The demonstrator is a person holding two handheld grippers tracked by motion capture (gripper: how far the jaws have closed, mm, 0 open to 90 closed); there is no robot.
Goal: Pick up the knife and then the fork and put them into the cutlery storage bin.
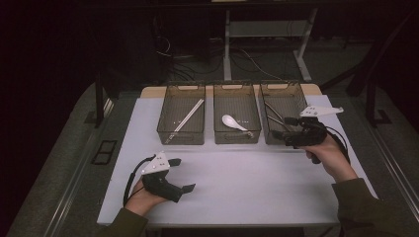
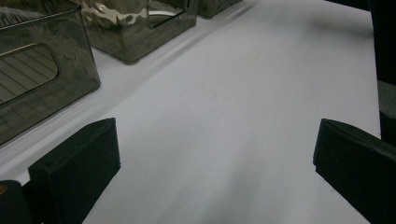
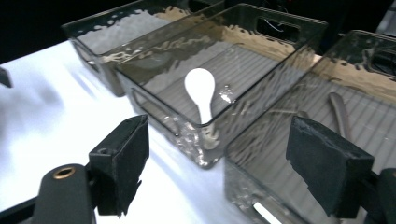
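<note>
High view sits above my side, looks forward and down over whole table [image 1: 222,197]. My left gripper view rides low, faces across bare tabletop. My right gripper view looks close at middle bin [image 3: 243,60]; high view shares it [image 1: 236,114].

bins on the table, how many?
3 clear bins, side by side at the table's far edge: left bin holds chopsticks, middle bin a white spoon, right bin dark utensils.

Both hands low, jaws apart.
Left gripper [image 1: 179,174] sits held near the person, jaws wide; right gripper [image 1: 282,132] reaches farther out, jaws spread, nothing between them.
</note>
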